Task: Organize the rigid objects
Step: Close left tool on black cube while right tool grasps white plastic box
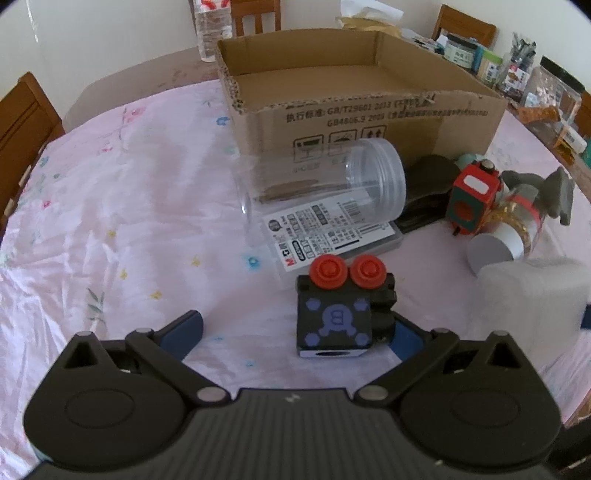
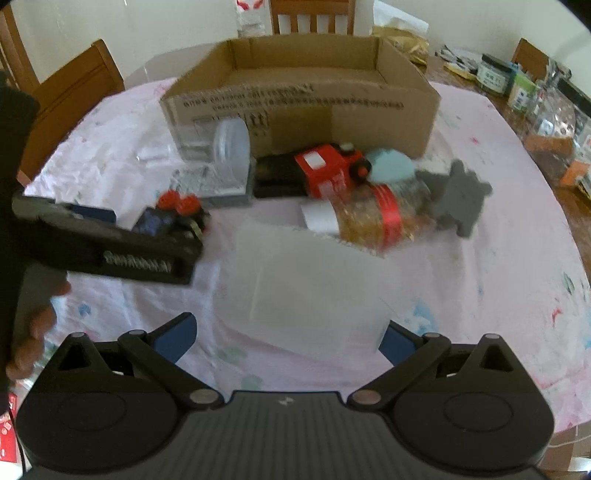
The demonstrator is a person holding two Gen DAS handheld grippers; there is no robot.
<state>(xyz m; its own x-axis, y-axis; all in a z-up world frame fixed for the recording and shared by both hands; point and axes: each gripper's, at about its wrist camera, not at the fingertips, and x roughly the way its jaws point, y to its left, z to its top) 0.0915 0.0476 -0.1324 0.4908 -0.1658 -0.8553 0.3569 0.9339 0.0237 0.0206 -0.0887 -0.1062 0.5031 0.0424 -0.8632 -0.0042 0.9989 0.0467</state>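
Straddling a black toy block (image 1: 334, 325), left gripper (image 1: 295, 332) spread wide.
Right gripper (image 2: 286, 338) spread; blurred white object (image 2: 306, 288) between its fingers, contact unclear.

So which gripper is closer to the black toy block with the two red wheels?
Left. The left gripper has the black toy block between its open jaws. The right gripper is farther right, around a white box.

Beyond my tongs, a clear plastic water bottle (image 1: 213, 29) stands at the table's far left edge; brown wooden chairs (image 2: 312, 16) ring the pink floral tablecloth (image 1: 110, 206)
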